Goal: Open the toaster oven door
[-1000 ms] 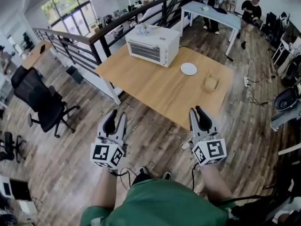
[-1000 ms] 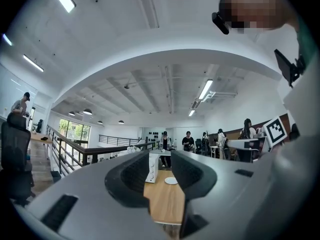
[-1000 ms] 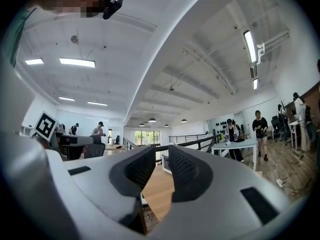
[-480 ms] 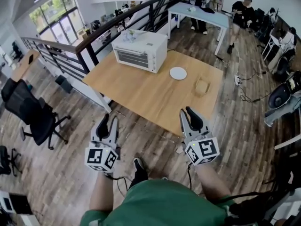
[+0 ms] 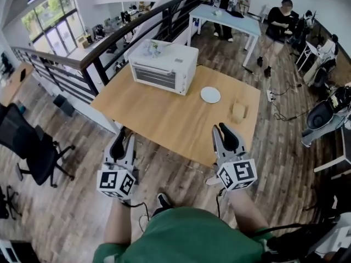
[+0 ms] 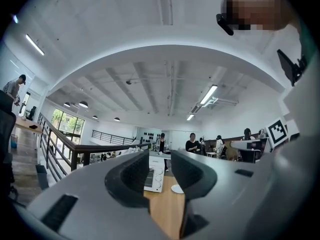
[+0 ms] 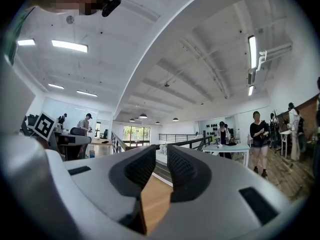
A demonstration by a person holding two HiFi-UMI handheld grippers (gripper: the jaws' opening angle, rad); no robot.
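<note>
The white toaster oven (image 5: 163, 66) stood upper middle of the frame on the bench (image 5: 164, 119), its stiff hinged door (image 5: 155, 76) shut and probably best pulled by its top edge, a plate (image 5: 210, 95) lying clear at its right, while the left gripper (image 5: 125, 135) and right gripper (image 5: 222, 129) hung empty, jaws partly apart, well short of it.

We see a light wooden table (image 5: 175, 116) standing on a dark plank floor (image 5: 66, 212). Taking the tabletop as a clock face from the head view, a white toaster oven (image 5: 163, 67) sits at 11 o'clock by the far edge. A small white plate (image 5: 210, 95) lies at 2 o'clock. A small tan box (image 5: 238, 112) rests at 3 o'clock, near the right edge.
</note>
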